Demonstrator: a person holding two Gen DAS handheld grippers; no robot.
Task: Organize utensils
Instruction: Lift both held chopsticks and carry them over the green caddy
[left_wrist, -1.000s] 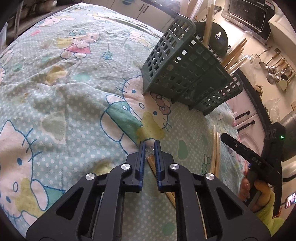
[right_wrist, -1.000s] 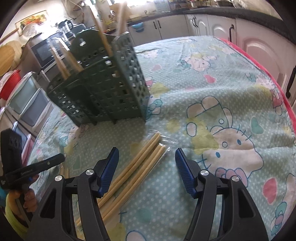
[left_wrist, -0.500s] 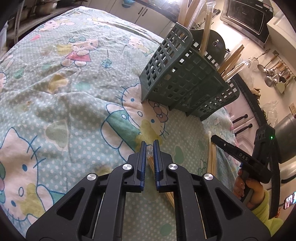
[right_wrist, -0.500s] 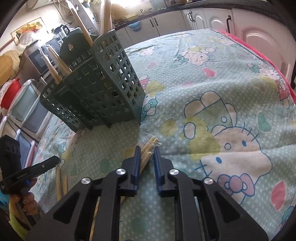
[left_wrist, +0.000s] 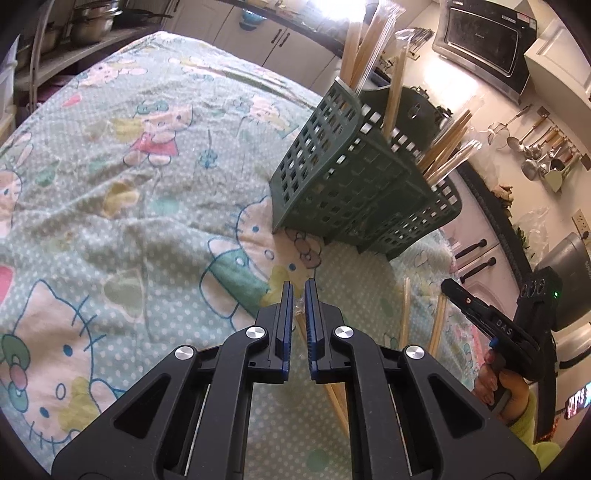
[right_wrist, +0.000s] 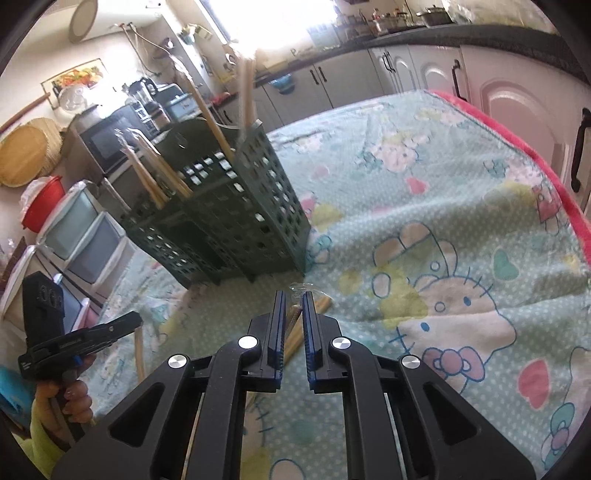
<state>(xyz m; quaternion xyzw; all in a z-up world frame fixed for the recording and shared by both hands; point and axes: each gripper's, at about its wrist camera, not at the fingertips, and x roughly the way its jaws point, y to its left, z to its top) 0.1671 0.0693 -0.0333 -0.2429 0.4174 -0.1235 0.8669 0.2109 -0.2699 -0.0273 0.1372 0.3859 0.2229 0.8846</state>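
Observation:
My left gripper (left_wrist: 299, 291) is shut on a plastic-wrapped pair of wooden chopsticks (left_wrist: 334, 402) that runs back under its fingers, above the cloth. My right gripper (right_wrist: 293, 299) has its jaws closing, pads pressing a wrapped chopstick bundle (right_wrist: 293, 338) whose tips (right_wrist: 321, 304) poke out to the right. The dark green slotted utensil basket (left_wrist: 354, 192) stands beyond both grippers, with several wrapped chopsticks upright in it. The same basket (right_wrist: 236, 214) fills the left middle of the right wrist view. Each gripper shows in the other's view: right gripper (left_wrist: 491, 321), left gripper (right_wrist: 81, 339).
Loose chopsticks (left_wrist: 406, 314) lie on the cartoon-print cloth (left_wrist: 129, 206) between the grippers, one chopstick (right_wrist: 138, 354) near the left hand (right_wrist: 70, 402). The table's red-trimmed edge (right_wrist: 546, 166) runs along the right. Cabinets, a microwave and hanging ladles surround the table.
The right gripper's jaws went from wide open to shut around the chopstick bundle, and it has lifted slightly. The left gripper stayed shut on its chopsticks.

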